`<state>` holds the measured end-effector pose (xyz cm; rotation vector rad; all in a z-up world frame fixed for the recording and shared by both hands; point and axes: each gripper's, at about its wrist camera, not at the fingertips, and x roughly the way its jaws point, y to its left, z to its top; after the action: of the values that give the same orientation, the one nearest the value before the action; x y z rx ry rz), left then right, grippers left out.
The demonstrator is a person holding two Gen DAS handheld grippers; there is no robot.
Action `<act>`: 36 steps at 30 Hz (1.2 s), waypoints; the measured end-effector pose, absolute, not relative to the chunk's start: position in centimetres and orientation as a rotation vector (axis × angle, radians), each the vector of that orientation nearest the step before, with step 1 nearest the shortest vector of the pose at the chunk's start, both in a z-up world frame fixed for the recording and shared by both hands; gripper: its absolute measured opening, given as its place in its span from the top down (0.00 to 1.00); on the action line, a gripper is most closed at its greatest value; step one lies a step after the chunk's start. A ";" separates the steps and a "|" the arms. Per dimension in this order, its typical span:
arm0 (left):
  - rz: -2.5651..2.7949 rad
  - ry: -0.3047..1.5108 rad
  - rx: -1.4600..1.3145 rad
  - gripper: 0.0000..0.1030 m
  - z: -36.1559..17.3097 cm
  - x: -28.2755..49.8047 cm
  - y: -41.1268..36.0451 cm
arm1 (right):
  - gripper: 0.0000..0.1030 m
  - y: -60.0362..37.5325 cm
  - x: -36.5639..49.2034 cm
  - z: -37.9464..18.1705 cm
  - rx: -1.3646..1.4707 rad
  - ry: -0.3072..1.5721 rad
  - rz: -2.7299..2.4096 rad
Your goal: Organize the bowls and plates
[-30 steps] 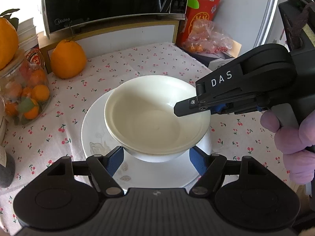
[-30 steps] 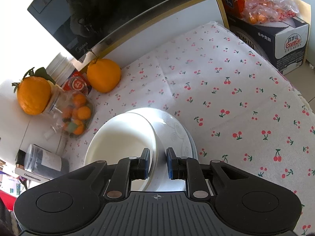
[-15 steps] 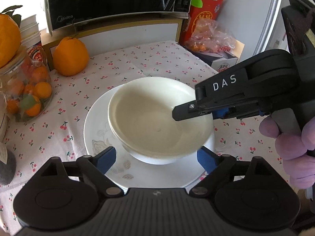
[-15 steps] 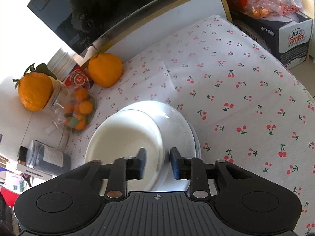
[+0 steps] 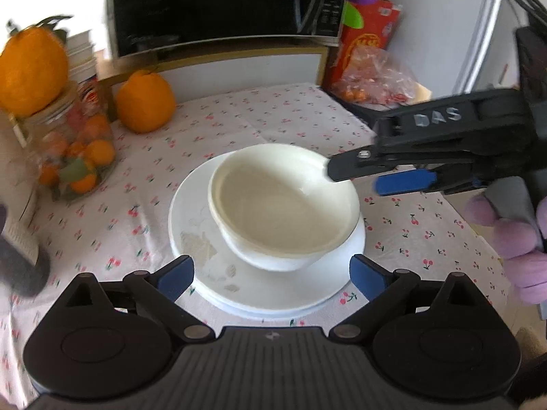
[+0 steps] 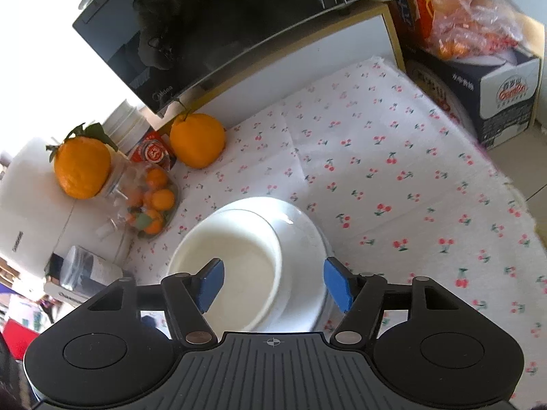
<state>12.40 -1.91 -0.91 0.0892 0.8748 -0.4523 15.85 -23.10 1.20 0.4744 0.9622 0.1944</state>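
reading the bowl (image 5: 283,205) first: it sits inside the plate (image 5: 266,294), slightly toward the plate's far side, and the plate lies flat on the cherry-print surface (image 5: 273,116). we judge the stacking step as just finished and the release as the step in hand.

left tool (image 5: 271,273): jaws have just been opening and now stand wide, one blue pad on either side of the bowl's near wall, neither pad touching it. it holds nothing.

right tool (image 6: 273,285): jaws have just been opening too; the bowl's right rim lies between the pads, clear of both. nothing held. in the left wrist view its upper finger hangs over the rim.

nearby: a jar of small oranges (image 5: 75,164) to the left, a large orange (image 5: 145,102) behind, well apart from the stack.

next move, in our judgement: lift both tools straight away from the bowl without clipping the rim, then look for any dish left to stack; none shows in either view.
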 end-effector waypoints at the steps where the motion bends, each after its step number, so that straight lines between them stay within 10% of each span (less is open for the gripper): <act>1: -0.437 0.888 0.075 0.05 -0.9 12.3 -1.7 | 0.37 -23.1 15.5 1.5 0.458 0.960 0.194; 36: -0.013 0.927 -0.039 0.00 1.0 8.0 0.6 | 0.17 -19.4 9.3 2.8 0.085 0.995 0.162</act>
<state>8.03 0.61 0.97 -0.0390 0.9266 -0.0128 9.31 -19.41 2.77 0.0847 0.9948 0.1625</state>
